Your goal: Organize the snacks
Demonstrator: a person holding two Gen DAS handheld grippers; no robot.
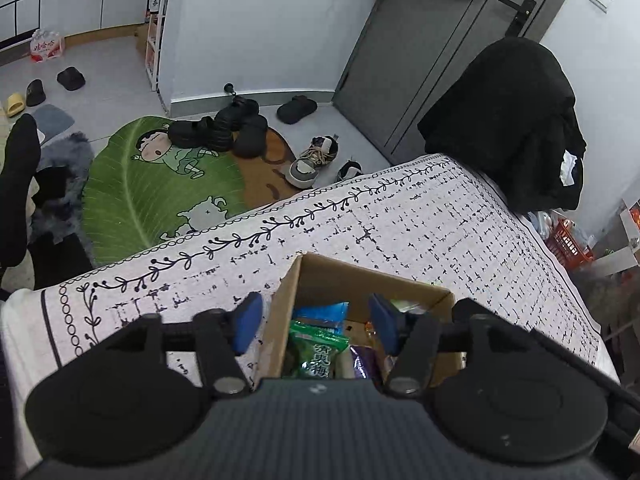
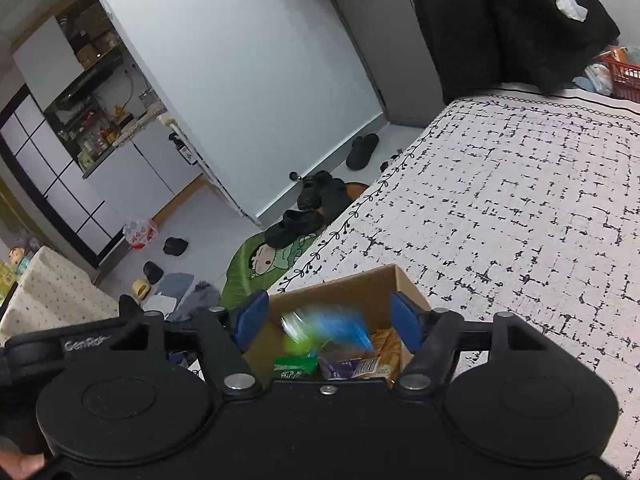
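Note:
A brown cardboard box (image 1: 352,280) sits on the patterned white tablecloth (image 1: 400,216). Inside it lie a green snack bag (image 1: 316,354), a blue packet (image 1: 320,314) and a purple packet (image 1: 362,360). My left gripper (image 1: 316,322) hangs open over the box with nothing between its blue pads. In the right wrist view the same box (image 2: 356,284) holds a green packet (image 2: 294,366), a purple packet (image 2: 348,366) and a blurred blue packet (image 2: 332,326) between the pads. My right gripper (image 2: 330,320) is open above the box.
A black jacket (image 1: 508,120) hangs over a chair at the table's far end. An orange basket (image 1: 566,240) stands beyond the right edge. On the floor to the left lie a green leaf rug (image 1: 152,188), black shoes (image 1: 224,128) and a sneaker (image 1: 312,160).

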